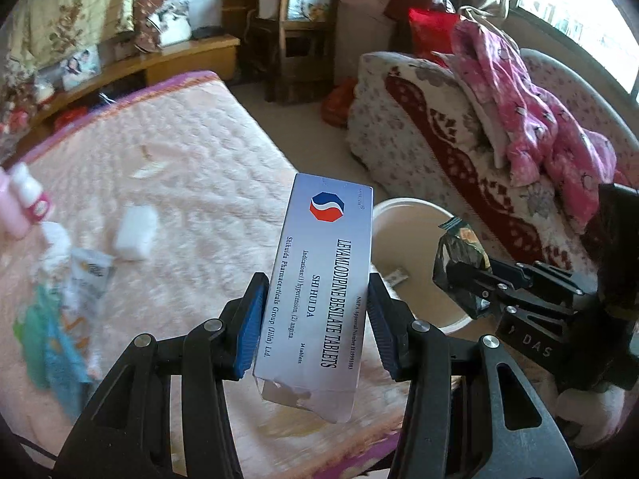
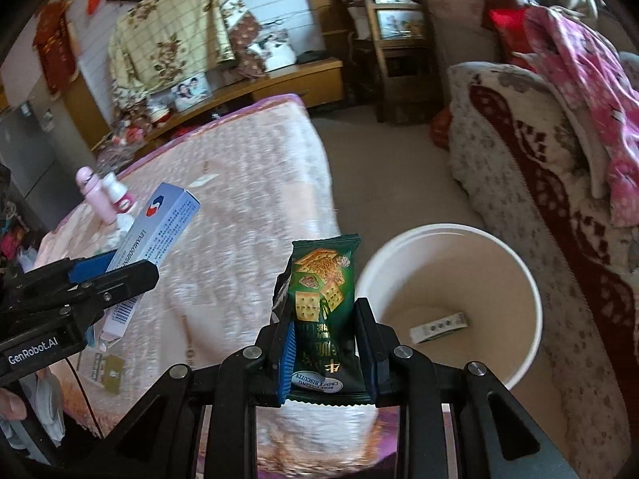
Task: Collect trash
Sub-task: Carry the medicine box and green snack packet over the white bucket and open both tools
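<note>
My left gripper (image 1: 317,307) is shut on a silver-blue tablet box (image 1: 323,279), which stands upright between the blue pads over the bed's edge. My right gripper (image 2: 325,319) is shut on a green biscuit wrapper (image 2: 323,279), held upright just left of a white bin (image 2: 459,263) on the floor. A small white box (image 2: 439,325) lies on the bin's bottom. The left wrist view shows the bin (image 1: 411,202) behind the tablet box, with the right gripper (image 1: 471,275) and its wrapper (image 1: 459,251) over the bin's right side. In the right wrist view, the left gripper (image 2: 116,275) holds the tablet box (image 2: 159,231) at the left.
On the pink quilted bed (image 2: 247,183) lie a white block (image 1: 135,231), crumpled wrappers (image 1: 90,275), a teal packet (image 1: 52,339) and two small bottles (image 1: 28,195). A sofa under a patterned blanket (image 1: 439,127) with pink clothing (image 1: 539,119) stands right of the bin. Shelves line the far wall.
</note>
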The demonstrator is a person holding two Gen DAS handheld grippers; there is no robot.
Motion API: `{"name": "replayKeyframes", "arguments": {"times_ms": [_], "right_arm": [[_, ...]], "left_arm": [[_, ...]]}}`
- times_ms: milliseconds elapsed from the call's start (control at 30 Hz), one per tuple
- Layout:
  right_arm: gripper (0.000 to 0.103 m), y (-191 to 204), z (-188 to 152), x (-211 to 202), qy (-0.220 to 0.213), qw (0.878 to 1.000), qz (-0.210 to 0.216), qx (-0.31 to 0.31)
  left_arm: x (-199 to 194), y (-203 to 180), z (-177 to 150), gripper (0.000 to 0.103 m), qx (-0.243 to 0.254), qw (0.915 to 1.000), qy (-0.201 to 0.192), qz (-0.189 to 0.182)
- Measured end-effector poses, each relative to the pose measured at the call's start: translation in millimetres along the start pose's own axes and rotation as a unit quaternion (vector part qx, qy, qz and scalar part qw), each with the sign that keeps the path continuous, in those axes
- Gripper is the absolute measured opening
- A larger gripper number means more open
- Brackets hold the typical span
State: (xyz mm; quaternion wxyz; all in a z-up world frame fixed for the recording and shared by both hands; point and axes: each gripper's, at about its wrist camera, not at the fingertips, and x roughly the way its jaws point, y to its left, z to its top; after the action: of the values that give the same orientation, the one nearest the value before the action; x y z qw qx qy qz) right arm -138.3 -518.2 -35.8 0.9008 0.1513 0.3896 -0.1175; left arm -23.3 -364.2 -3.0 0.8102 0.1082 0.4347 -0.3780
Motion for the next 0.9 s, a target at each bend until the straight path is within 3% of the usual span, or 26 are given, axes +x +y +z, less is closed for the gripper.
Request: {"name": "replayKeyframes", "arguments": {"times_ms": [500, 567, 600, 633, 900], "right_arm": [[0.026, -64.2, 4.6, 13.5, 0.017, 0.997, -0.05, 0.053], [0.038, -69.9, 5.1, 16.6, 0.017, 0.996, -0.054, 0.063], [0.056, -73.8, 5.6, 18.1, 0.013, 0.996, -0.062, 0.068], [0.065, -75.7, 5.4, 18.0, 0.009, 0.995, -0.067, 0.071], [0.065, -79.6, 0.3, 21.9, 0.019, 0.995, -0.058, 0.078]], "left_arm": [[58.9, -49.2, 22.4, 0.049, -0.011, 0.9961, 0.031, -0.081], [66.9, -50.9, 23.6, 0.049, -0.017, 0.9942, 0.038, -0.099], [70.0, -51.6, 24.5, 0.055, -0.02, 0.9932, 0.041, -0.108], [72.4, -52.2, 24.7, 0.06, -0.023, 0.9923, 0.041, -0.114], [66.9, -55.9, 20.2, 0.061, -0.01, 0.9953, 0.035, -0.09]]}}
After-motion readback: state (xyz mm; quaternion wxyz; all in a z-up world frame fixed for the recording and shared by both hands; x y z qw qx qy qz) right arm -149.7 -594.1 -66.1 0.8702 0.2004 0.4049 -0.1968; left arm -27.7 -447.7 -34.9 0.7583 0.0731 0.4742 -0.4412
